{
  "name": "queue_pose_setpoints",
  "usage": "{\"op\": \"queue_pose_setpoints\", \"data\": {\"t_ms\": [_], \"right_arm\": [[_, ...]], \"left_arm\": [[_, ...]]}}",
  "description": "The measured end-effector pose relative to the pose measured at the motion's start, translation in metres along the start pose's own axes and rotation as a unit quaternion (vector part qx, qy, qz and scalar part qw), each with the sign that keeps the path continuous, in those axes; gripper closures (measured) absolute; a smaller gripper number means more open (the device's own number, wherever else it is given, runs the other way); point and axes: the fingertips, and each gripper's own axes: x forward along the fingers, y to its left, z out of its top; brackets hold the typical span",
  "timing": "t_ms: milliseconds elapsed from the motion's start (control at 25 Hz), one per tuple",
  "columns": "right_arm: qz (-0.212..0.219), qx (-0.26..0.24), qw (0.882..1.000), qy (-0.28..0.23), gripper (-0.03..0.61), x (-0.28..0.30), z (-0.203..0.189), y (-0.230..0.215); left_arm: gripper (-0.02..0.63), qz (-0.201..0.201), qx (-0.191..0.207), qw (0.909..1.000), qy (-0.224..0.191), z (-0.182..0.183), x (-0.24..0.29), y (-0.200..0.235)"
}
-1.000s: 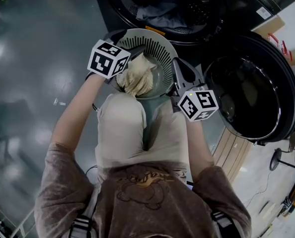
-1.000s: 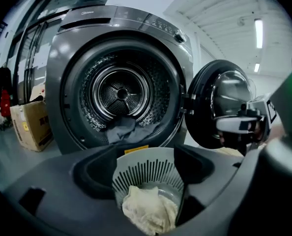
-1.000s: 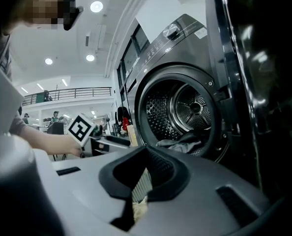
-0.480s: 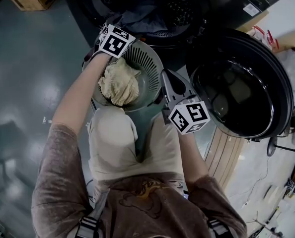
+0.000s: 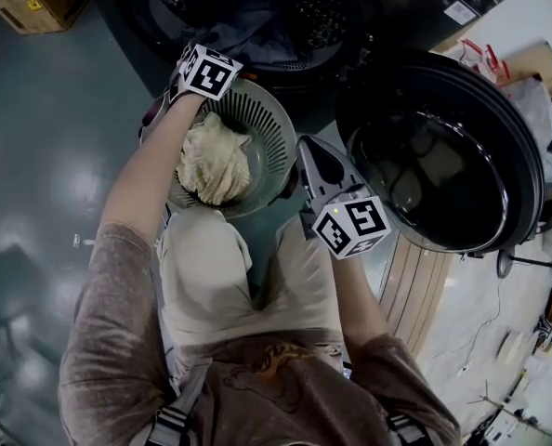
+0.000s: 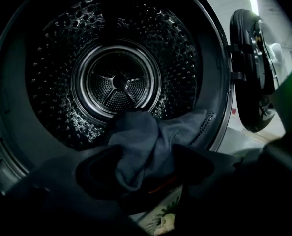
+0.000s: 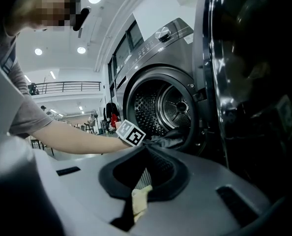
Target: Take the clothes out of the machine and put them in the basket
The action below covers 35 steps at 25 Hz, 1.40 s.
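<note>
Left gripper (image 6: 146, 163) has left the basket (image 5: 278, 128), where the cream cloth (image 5: 211, 161) is now lying, and is reaching into the mouth of the drum (image 6: 119, 80). Its fingers are closing around a grey-blue garment (image 6: 141, 139) draped over the drum lip, not yet pinching it. Reading: one item delivered, next pick starting. Right gripper (image 7: 145, 167) appears to be clamping the basket rim. Left finger edges are lost in shadow, and any laundry behind the garment is hidden.

One basket (image 5: 274, 130); one machine (image 6: 117, 81); two cloths (image 5: 211, 161)
</note>
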Motion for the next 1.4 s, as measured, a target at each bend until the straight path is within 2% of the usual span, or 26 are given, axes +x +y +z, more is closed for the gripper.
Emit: {"op": "queue_pose_setpoints", "data": {"t_ms": [80,160,240,560,880,1400], "right_arm": [[-0.001,0.0,1.0,0.001,0.581,-0.001,-0.001,0.0],[-0.001,0.001,1.0,0.002,0.581,-0.001,-0.003,0.0],[0.0,0.002,1.0,0.001,0.581,-0.002,-0.003,0.001],[0.008,0.004,1.0,-0.006,0.581,-0.003,0.0,0.004],[0.033,-0.003,0.999,-0.01,0.581,0.004,0.006,0.011],[0.084,-0.009,0.996,0.0,0.581,0.021,0.0,0.03]], "left_arm": [[0.386,0.011,-0.018,0.9998,-0.004,0.0,-0.006,0.004],[0.476,0.013,-0.03,0.9995,-0.004,-0.001,-0.01,0.007],[0.518,0.005,-0.051,0.9987,-0.005,-0.002,-0.014,0.009],[0.538,-0.027,-0.095,0.9949,-0.019,0.005,-0.05,-0.005],[0.538,-0.054,-0.126,0.9893,-0.05,0.005,-0.137,-0.035],[0.538,-0.066,-0.131,0.9875,-0.058,-0.021,-0.263,-0.082]]}}
